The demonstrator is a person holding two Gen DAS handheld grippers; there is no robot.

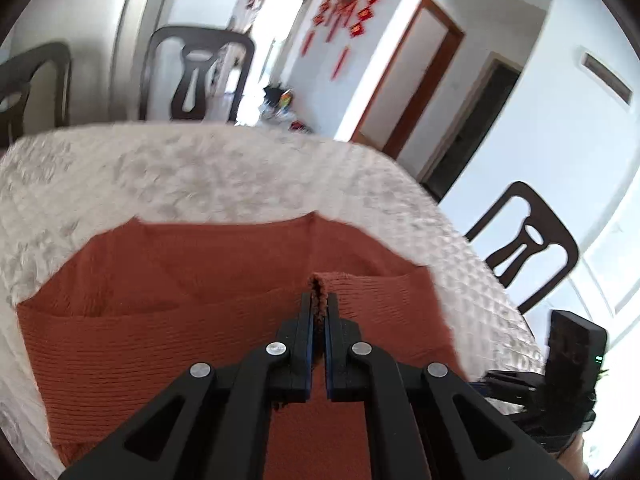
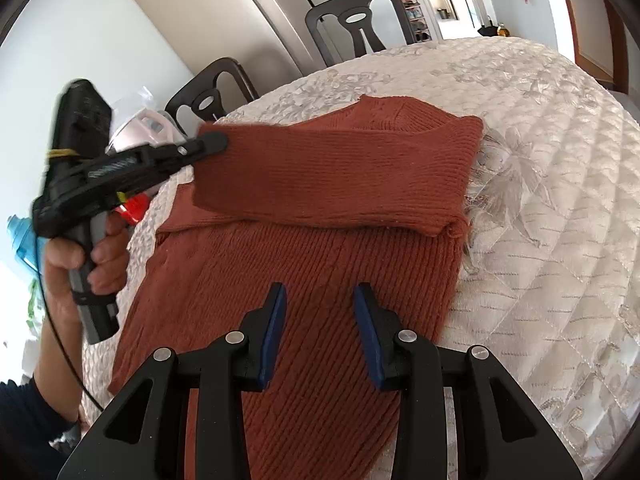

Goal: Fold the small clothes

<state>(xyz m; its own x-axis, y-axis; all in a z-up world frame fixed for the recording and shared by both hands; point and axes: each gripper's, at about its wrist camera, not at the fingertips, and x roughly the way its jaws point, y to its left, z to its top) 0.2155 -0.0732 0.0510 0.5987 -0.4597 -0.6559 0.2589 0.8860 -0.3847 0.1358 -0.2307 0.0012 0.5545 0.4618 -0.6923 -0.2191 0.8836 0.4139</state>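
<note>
A rust-red knit sweater (image 2: pixel 320 264) lies on the quilted white table cover (image 2: pixel 540 200). One sleeve (image 2: pixel 332 176) is folded across its chest. My left gripper (image 1: pixel 319 300) is shut on the sleeve's cuff edge (image 1: pixel 319 282), held over the sweater body (image 1: pixel 160 312). In the right wrist view the left gripper (image 2: pixel 216 144) shows at the sleeve's left end. My right gripper (image 2: pixel 320 292) is open and empty, just above the sweater's lower body. It shows at the right edge of the left wrist view (image 1: pixel 560 384).
Dark wooden chairs stand around the table (image 1: pixel 196 76) (image 1: pixel 524 248) (image 2: pixel 360 28) (image 2: pixel 208 92). A blue bottle (image 2: pixel 22 240) and a red object (image 2: pixel 134 206) are at the left past the table edge. The quilted cover (image 1: pixel 240 176) extends beyond the sweater.
</note>
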